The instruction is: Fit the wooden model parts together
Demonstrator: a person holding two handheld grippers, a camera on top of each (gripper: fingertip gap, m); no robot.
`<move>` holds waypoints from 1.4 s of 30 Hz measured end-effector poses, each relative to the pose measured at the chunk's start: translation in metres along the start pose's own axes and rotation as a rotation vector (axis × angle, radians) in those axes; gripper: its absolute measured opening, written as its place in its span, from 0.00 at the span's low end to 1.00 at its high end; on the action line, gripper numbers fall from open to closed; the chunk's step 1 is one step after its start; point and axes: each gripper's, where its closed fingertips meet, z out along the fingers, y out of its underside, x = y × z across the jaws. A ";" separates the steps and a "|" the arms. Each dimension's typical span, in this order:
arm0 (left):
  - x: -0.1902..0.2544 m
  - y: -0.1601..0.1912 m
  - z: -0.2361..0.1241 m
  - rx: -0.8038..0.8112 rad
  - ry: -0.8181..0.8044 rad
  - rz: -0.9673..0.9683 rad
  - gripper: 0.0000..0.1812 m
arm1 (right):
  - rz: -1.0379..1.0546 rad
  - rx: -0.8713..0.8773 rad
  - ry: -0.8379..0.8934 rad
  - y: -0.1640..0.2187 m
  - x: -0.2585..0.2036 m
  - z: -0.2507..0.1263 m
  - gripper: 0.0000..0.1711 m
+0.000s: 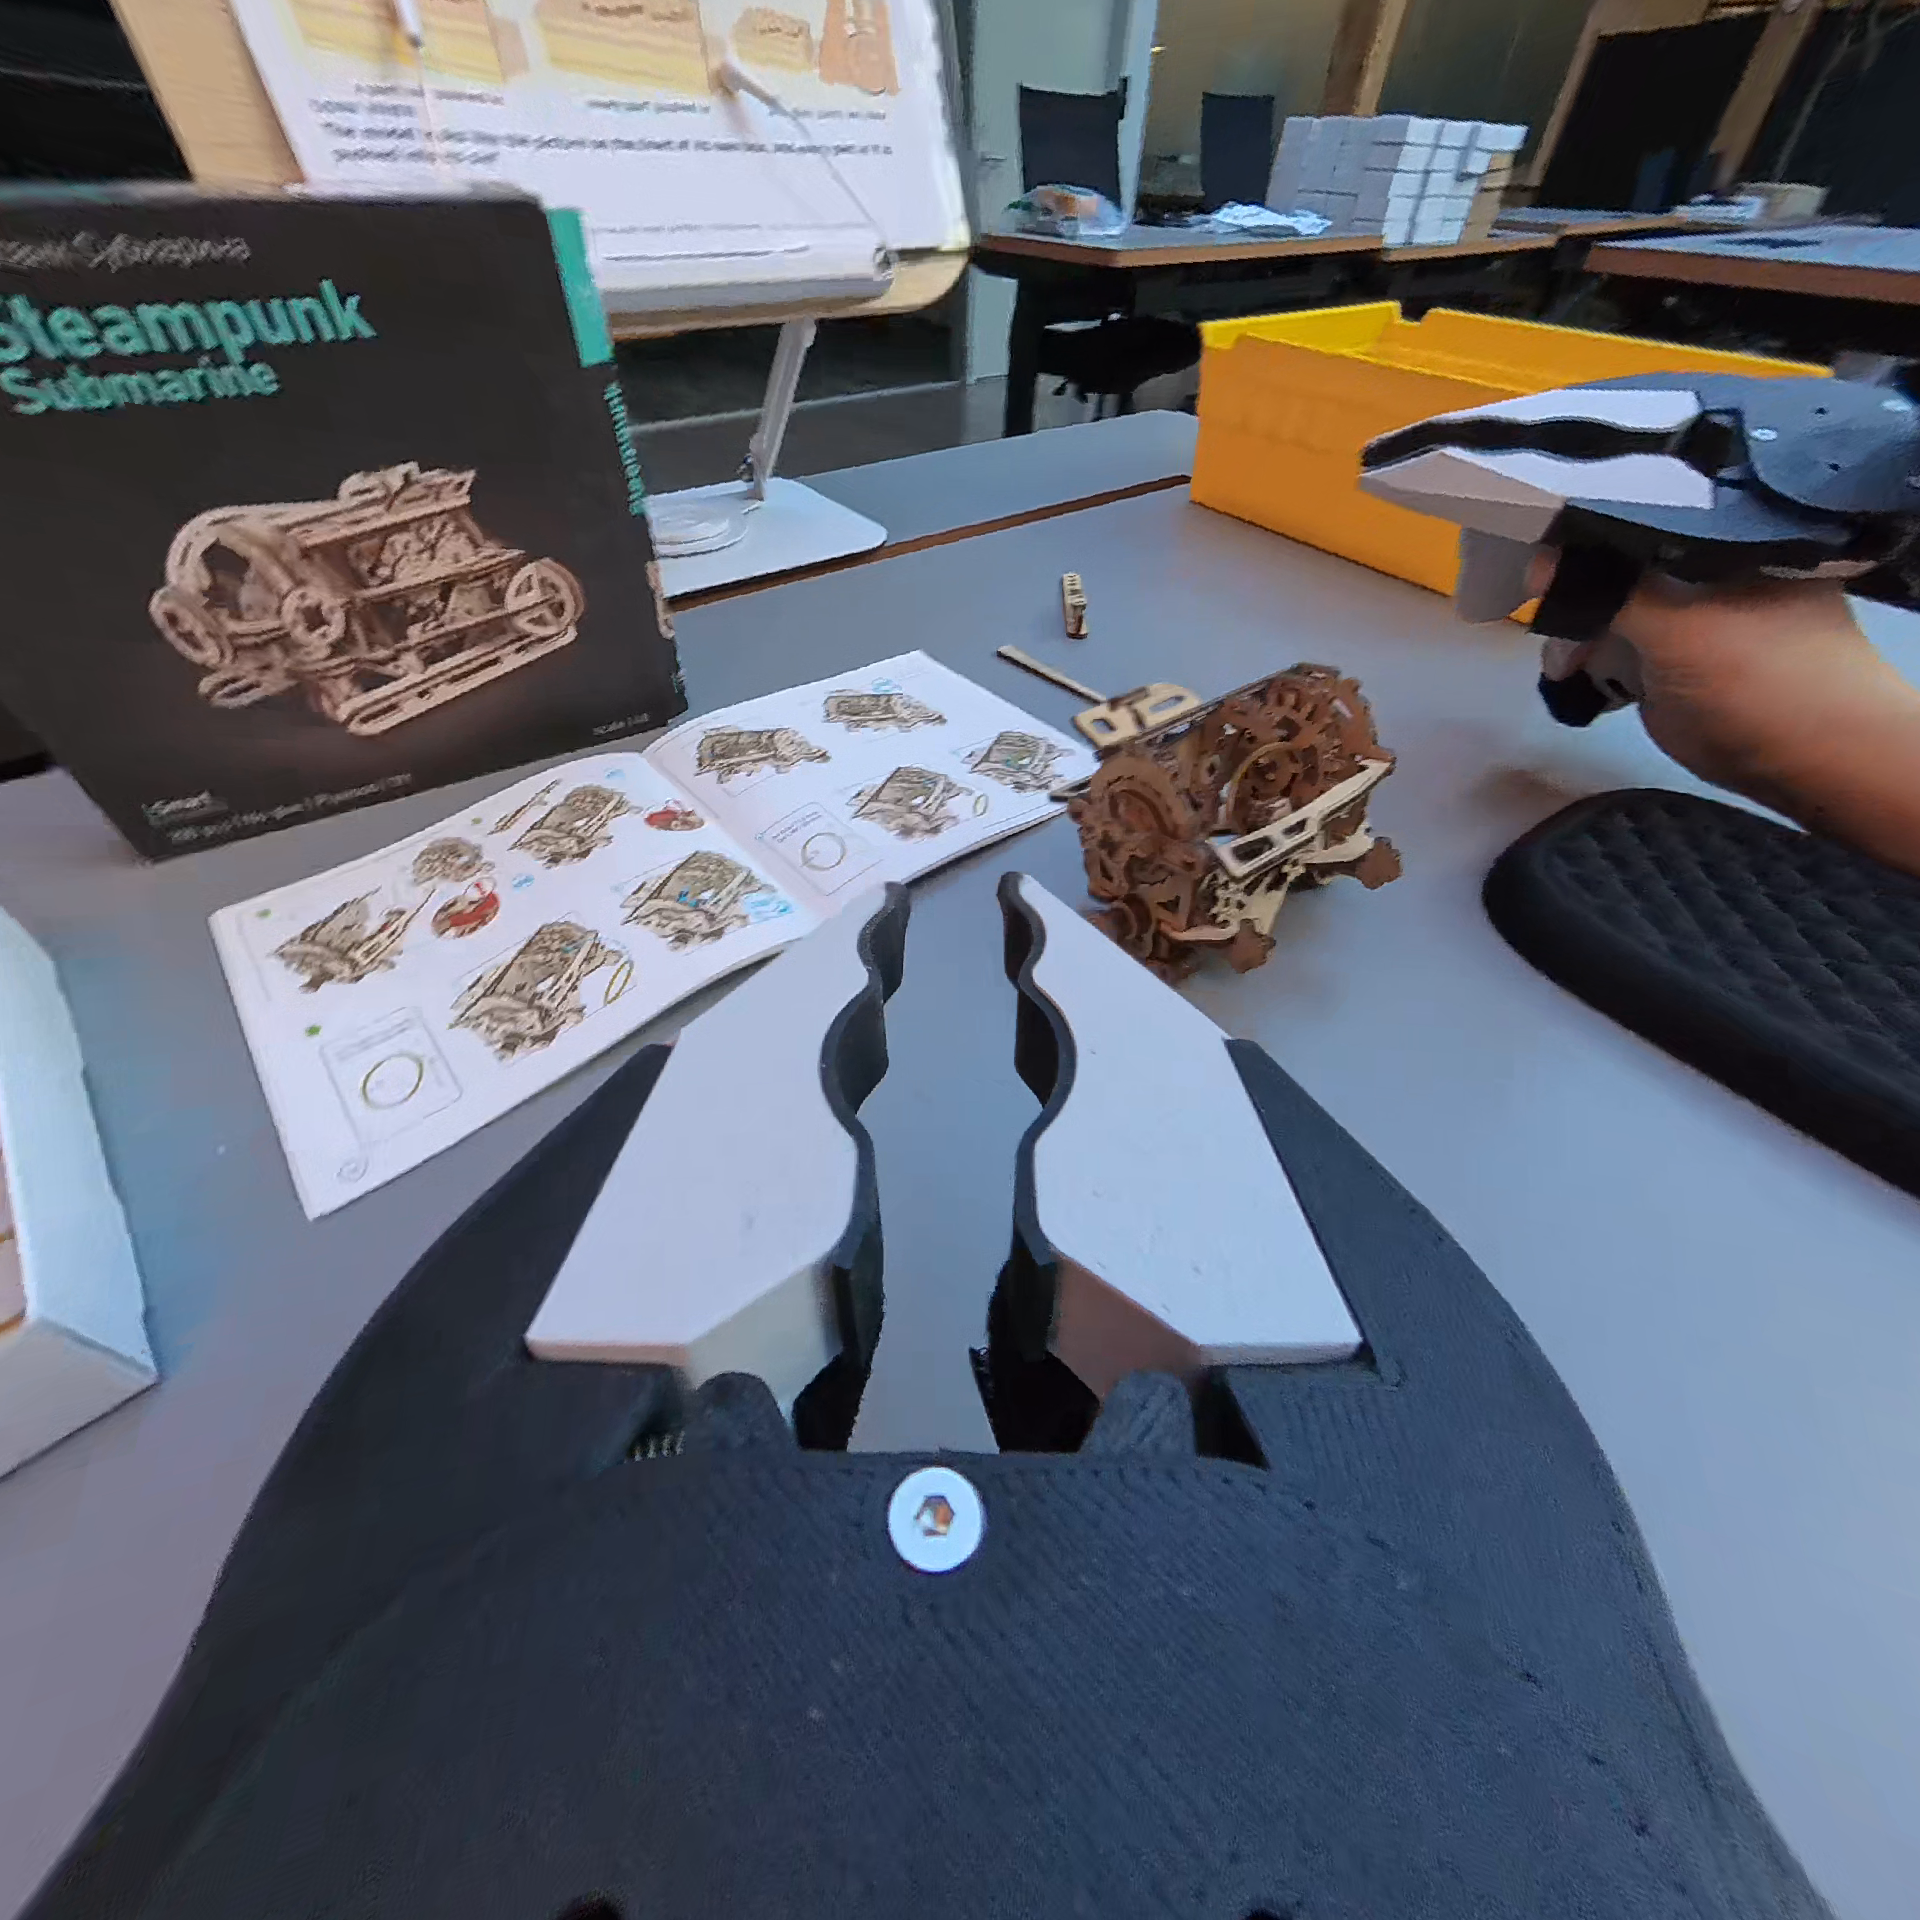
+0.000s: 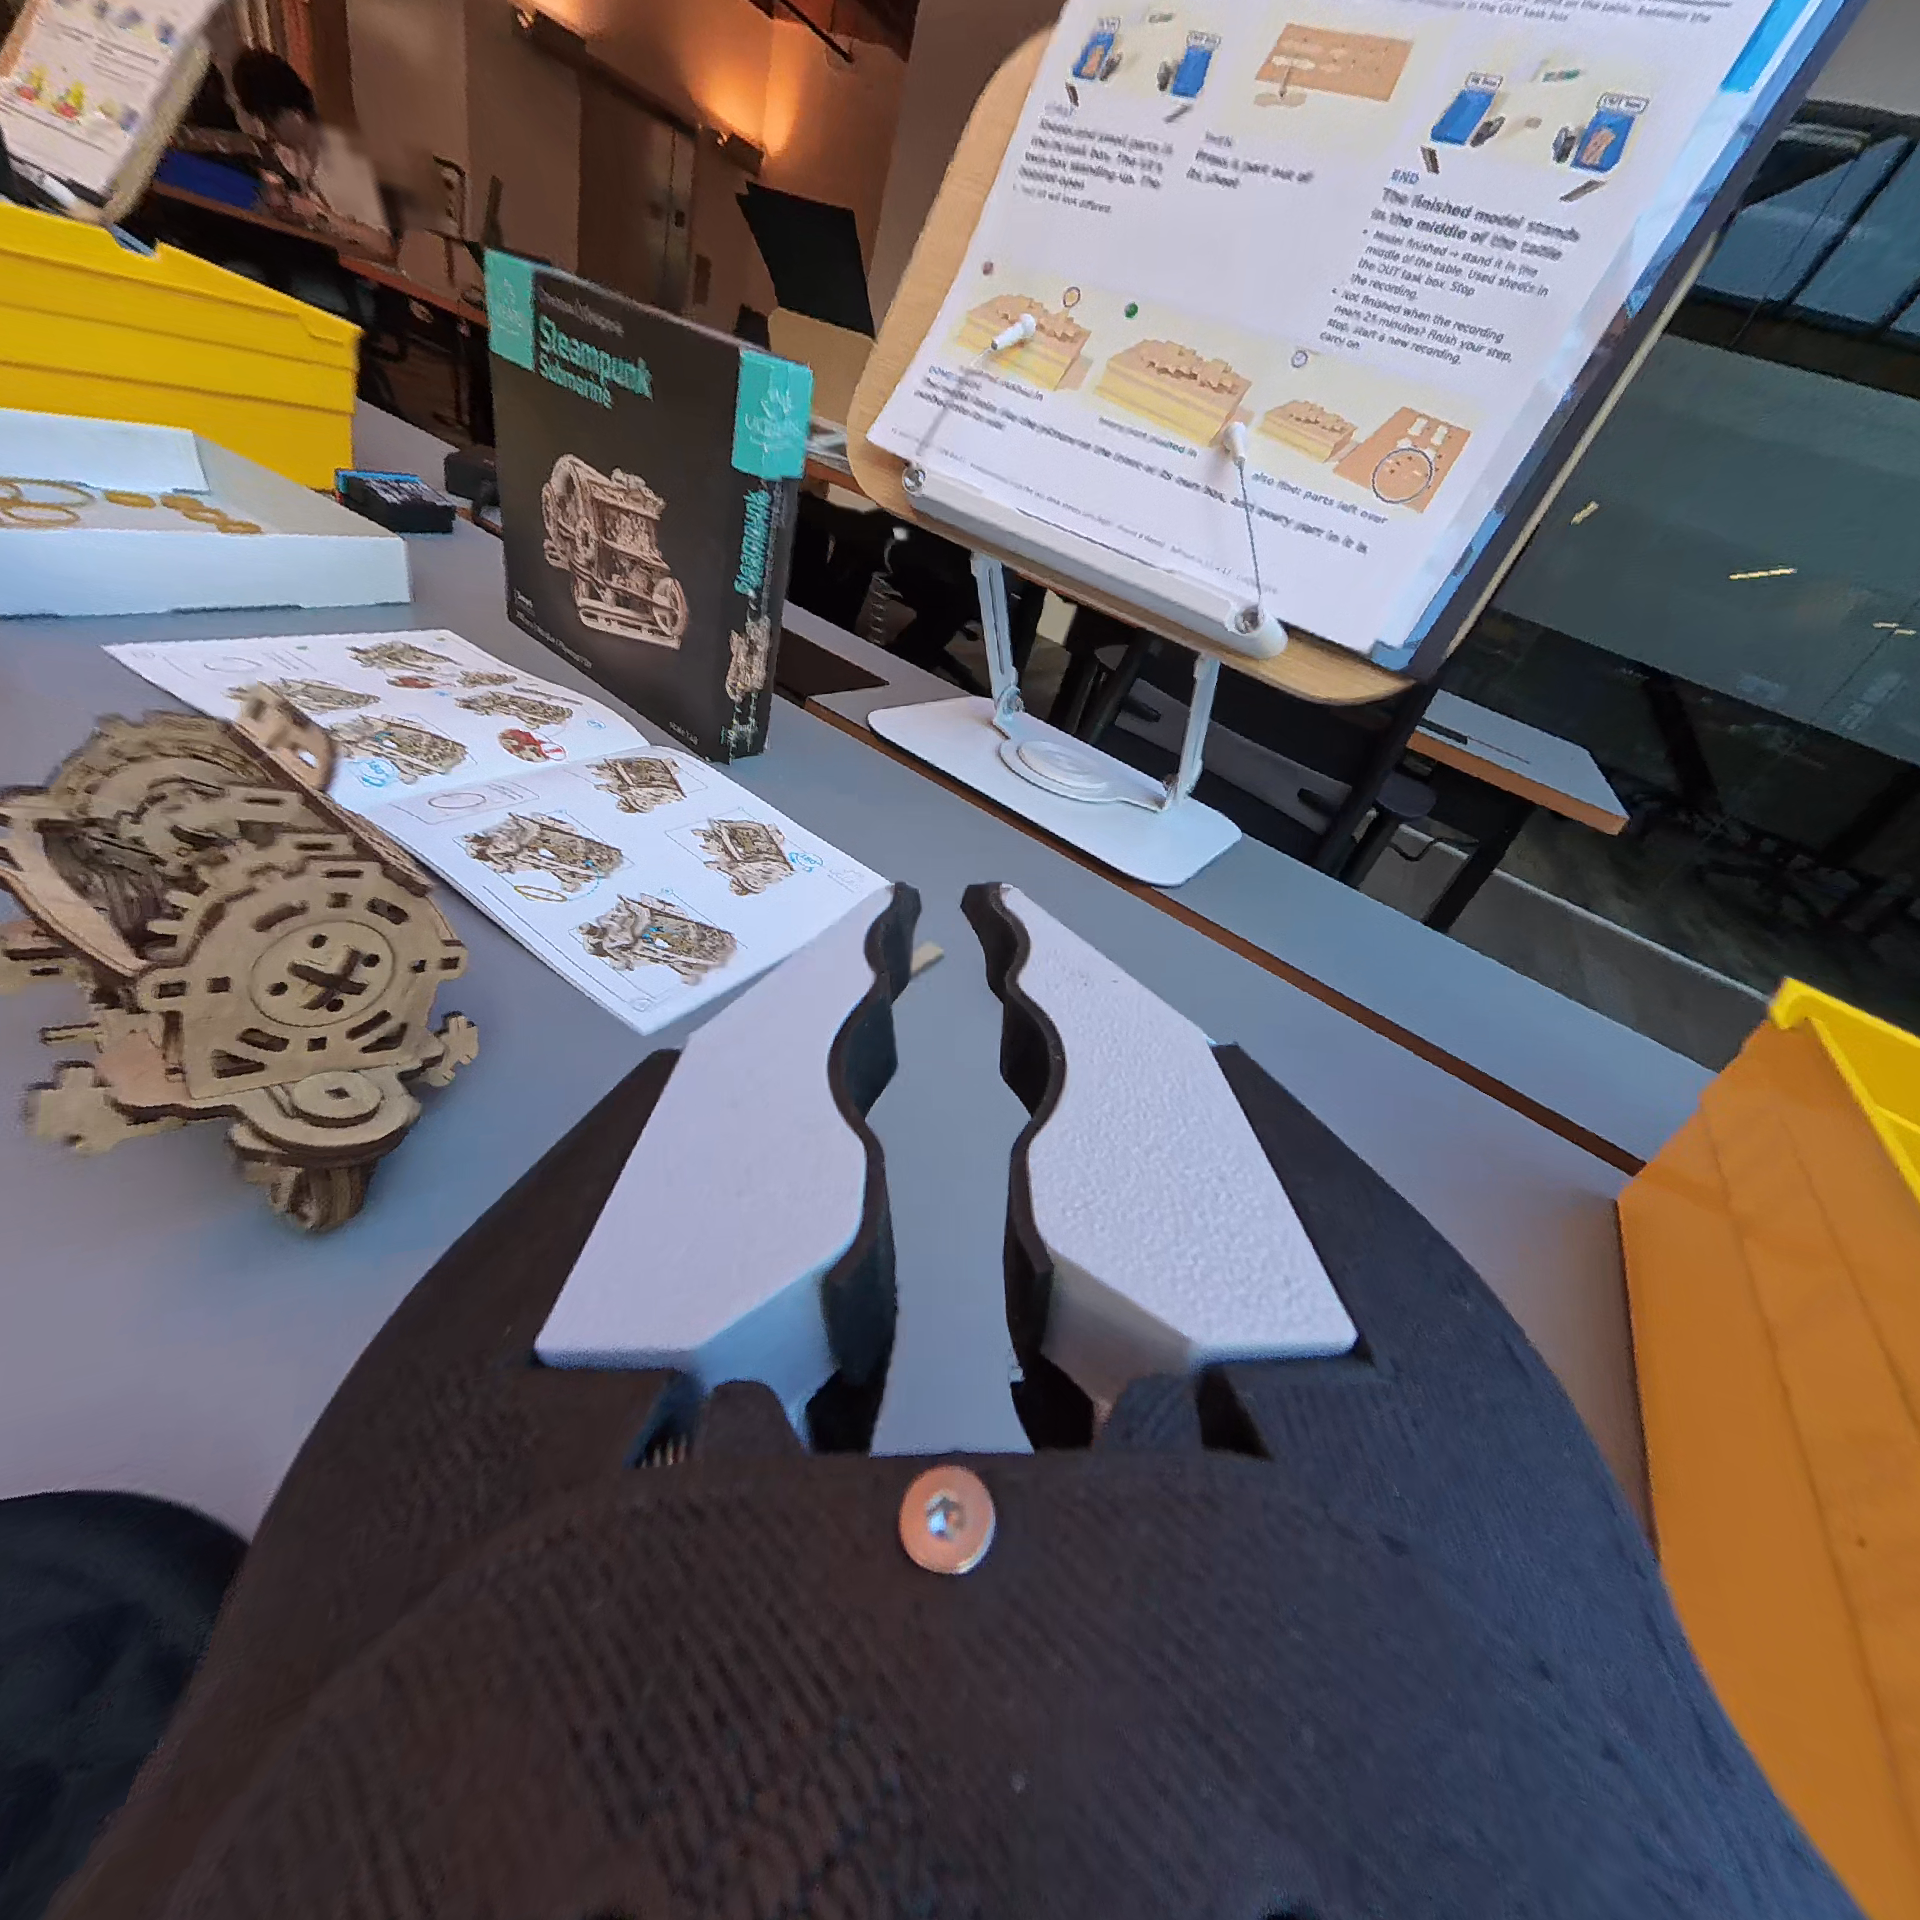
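Note:
A partly built wooden model (image 1: 1226, 821) stands on the grey table (image 1: 1455, 1195). It is ahead and right of my left gripper (image 1: 951, 904), which is open and empty above the table. A small wooden block (image 1: 1073, 605), a thin stick (image 1: 1044, 670) and a flat cut-out piece (image 1: 1127, 712) lie behind the model. In the right wrist view the model (image 2: 208, 935) is to the left of my right gripper (image 2: 940, 904), whose fingers are a little apart and hold nothing. The right gripper also shows in the left wrist view (image 1: 1392, 468), held by a hand (image 1: 1745, 707) above the table.
An open instruction booklet (image 1: 623, 904) lies left of the model, with the black kit box (image 1: 312, 499) upright behind it. A yellow bin (image 1: 1330, 447) stands at the back right. A black mat (image 1: 1714, 966) lies at the right. There is a white tray (image 2: 208, 561), a second yellow bin (image 2: 156, 332) and a document stand (image 2: 1091, 790). Across from one pair of fingers to the other is roughly 25 cm. My left tips are roughly 9 cm from the flat cut-out piece (image 1: 1127, 712). The right camera catches it too, in the right wrist view (image 2: 263, 712).

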 end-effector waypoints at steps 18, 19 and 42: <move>0.054 0.006 0.040 -0.218 0.775 0.092 0.32 | 0.066 -0.063 -0.805 -0.026 -0.114 -0.009 0.39; 0.056 0.008 0.042 -0.213 0.787 0.083 0.35 | 0.046 -0.085 -0.797 -0.016 -0.116 -0.012 0.39; 0.083 -0.027 0.041 -0.186 0.687 0.458 0.11 | -0.276 -0.021 -0.560 -0.035 -0.128 -0.010 0.15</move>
